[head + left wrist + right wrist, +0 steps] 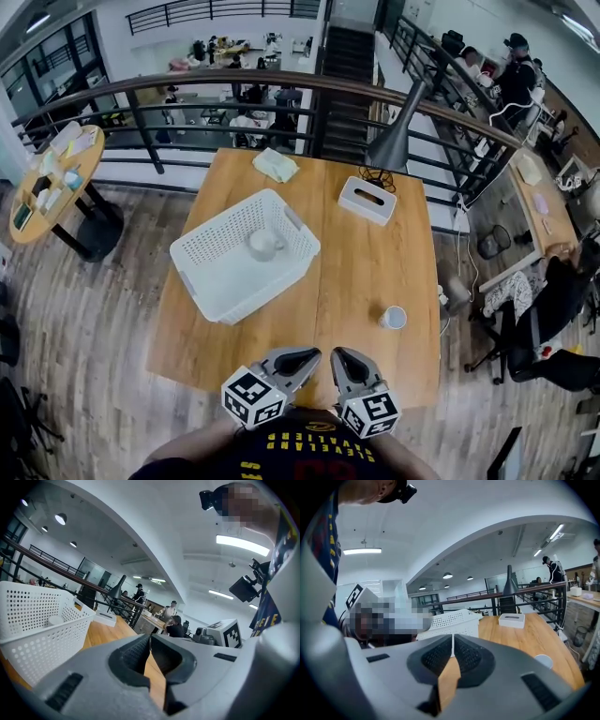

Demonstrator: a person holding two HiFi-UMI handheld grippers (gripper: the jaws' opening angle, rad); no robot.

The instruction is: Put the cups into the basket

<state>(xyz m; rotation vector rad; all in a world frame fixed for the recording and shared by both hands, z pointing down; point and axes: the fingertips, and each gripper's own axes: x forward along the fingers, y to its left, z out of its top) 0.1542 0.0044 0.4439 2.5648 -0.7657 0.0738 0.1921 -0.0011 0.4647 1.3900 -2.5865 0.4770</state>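
Observation:
A white perforated basket [208, 272] stands on the left half of the wooden table [356, 272], with one white cup [264, 244] lying inside it. A second white cup [394, 318] stands on the table at the right, near the front; the right gripper view shows this cup [543, 660] low at the right. My left gripper [317, 354] and right gripper [336, 354] hover side by side over the table's near edge, both shut with nothing between the jaws. In the left gripper view the basket [37, 630] fills the left side beyond the left gripper [150, 638].
A white tissue box [367, 201] sits at the table's back right, a crumpled cloth [275, 165] at the back middle. A black lamp [394, 141] and a metal railing [187, 98] stand behind the table. Office chairs [511, 333] and desks are on the right.

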